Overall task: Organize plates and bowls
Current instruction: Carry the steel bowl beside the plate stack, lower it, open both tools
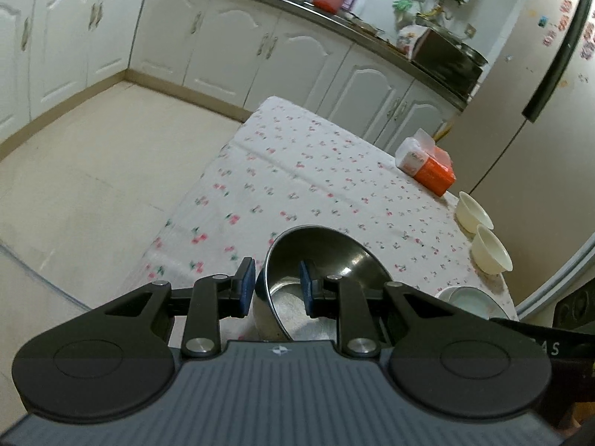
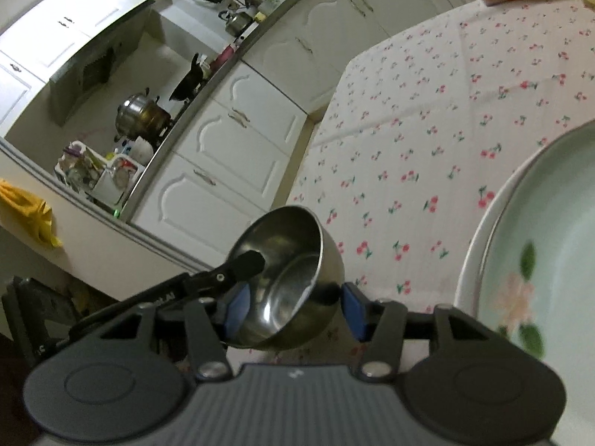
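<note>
A tilted steel bowl (image 1: 327,252) hangs low over the near edge of the cherry-print table (image 1: 297,171). My left gripper (image 1: 277,284) is shut on its rim, one blue pad outside the wall and one inside. In the right wrist view the same steel bowl (image 2: 290,238) sits between the blue pads of my right gripper (image 2: 293,310), which stands open around it, and the left gripper's dark finger (image 2: 249,260) reaches into the bowl. A pale green plate (image 2: 539,260) with a flower print lies at the right. Two cream bowls (image 1: 483,230) stand near the table's right edge, by stacked plates (image 1: 468,297).
An orange and white tissue pack (image 1: 427,165) lies at the table's far right. White cabinets (image 1: 223,44) under a cluttered counter run along the back. A tall fridge (image 1: 520,93) stands right of the table. Tiled floor (image 1: 93,186) spreads to the left.
</note>
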### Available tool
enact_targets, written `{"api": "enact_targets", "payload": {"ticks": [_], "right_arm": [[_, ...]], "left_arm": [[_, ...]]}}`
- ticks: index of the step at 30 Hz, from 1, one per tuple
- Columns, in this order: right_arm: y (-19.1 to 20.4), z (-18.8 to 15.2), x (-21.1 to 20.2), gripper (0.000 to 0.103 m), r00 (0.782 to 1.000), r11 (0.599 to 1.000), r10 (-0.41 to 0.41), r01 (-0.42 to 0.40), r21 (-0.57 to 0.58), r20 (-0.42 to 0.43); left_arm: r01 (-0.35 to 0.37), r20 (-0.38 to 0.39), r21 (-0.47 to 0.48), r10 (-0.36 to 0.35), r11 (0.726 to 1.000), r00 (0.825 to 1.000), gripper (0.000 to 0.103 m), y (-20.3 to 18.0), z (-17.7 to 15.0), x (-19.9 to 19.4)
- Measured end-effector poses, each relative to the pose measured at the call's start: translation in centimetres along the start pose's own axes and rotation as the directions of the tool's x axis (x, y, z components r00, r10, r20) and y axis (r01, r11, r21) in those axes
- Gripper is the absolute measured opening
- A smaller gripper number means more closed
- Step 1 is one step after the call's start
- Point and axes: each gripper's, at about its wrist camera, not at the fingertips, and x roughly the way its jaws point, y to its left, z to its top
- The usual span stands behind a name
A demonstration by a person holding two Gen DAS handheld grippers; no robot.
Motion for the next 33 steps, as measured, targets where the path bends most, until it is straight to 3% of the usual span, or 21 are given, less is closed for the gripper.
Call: {"api": "enact_targets", "payload": {"ticks": [11, 15, 22, 33], "right_arm": [[0.8, -1.0, 1.4, 0.055, 0.999, 0.999, -0.029, 0.028, -0.045, -0.024], [0.9, -1.2, 1.7, 0.060, 0.999, 0.998, -0.031, 0.029, -0.060, -0.033], [1.0, -1.3, 1.7, 0.066, 0.999, 0.998, -0.010, 0.007, -0.070, -0.040], [0.2, -2.3, 0.9, 0.067, 0.998, 0.997, 0.059, -0.061, -0.047, -0.025]], "left_arm": [[-0.010, -0.030, -0.049, 0.009, 0.999, 1.000, 0.024, 0.9, -0.2, 1.1], [-0.015, -0.043, -0.058, 0.012, 0.998, 0.999, 0.025, 0.5, -0.7, 0.9], [0.004, -0.046, -0.075, -0.008, 0.997, 0.999, 0.026, 1.5, -0.8, 0.2], [-0.030, -0.015, -0.082, 0.028, 0.996, 0.999, 0.029, 3.0, -2.0, -1.4]]}}
